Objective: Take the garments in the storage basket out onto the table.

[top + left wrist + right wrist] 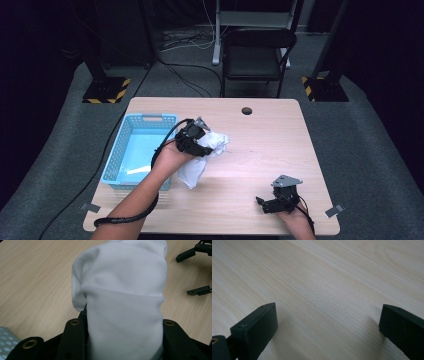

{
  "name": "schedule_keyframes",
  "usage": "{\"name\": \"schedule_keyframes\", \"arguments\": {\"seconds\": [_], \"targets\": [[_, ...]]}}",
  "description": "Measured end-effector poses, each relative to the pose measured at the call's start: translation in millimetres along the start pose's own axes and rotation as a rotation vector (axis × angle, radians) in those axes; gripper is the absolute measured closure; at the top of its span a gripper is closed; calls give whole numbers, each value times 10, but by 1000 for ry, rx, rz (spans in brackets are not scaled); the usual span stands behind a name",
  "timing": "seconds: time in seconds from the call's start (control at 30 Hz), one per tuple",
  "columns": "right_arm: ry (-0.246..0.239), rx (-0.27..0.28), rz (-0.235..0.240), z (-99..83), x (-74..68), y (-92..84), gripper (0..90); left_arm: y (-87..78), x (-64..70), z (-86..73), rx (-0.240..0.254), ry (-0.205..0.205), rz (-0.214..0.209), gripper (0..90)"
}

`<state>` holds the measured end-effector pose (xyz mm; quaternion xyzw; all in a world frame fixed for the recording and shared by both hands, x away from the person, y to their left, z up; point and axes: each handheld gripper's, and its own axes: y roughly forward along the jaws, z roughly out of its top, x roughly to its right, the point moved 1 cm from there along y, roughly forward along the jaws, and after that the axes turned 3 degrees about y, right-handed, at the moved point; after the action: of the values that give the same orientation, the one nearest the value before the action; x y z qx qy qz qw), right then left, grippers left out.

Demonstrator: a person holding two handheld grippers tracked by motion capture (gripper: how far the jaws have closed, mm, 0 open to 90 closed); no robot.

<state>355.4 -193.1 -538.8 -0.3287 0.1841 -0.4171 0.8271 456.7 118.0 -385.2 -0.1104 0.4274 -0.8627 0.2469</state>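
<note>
Between the left tongs (pixel 202 145), clamped tight, hangs the bunched white cloth (pixel 122 297); beside them sits the light-blue plastic basket (pixel 116 150) (likely its destination). Carry it clear over the rim before releasing. The right tongs (pixel 267 205) rest wide, empty, on the wooden worktop (pixel 270 140).

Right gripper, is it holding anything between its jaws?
No, the right gripper has its jaws wide apart over the bare wooden table.

On the table (pixel 260 135), the basket (pixel 131 150) sits at the left edge. The cloth (pixel 202 155) hangs just right of it, in the left gripper (pixel 197 145). The right gripper (pixel 272 204) rests near the front right corner.
</note>
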Motion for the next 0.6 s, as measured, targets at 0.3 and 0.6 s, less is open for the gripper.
{"name": "schedule_keyframes", "arguments": {"seconds": [0.3,0.6], "targets": [[-3,-1,4,0,-3,0,13,96,49,16,0,1,-24,589],[-2,0,5,0,-4,0,13,222,85,9,-6,-6,-44,589]]}}
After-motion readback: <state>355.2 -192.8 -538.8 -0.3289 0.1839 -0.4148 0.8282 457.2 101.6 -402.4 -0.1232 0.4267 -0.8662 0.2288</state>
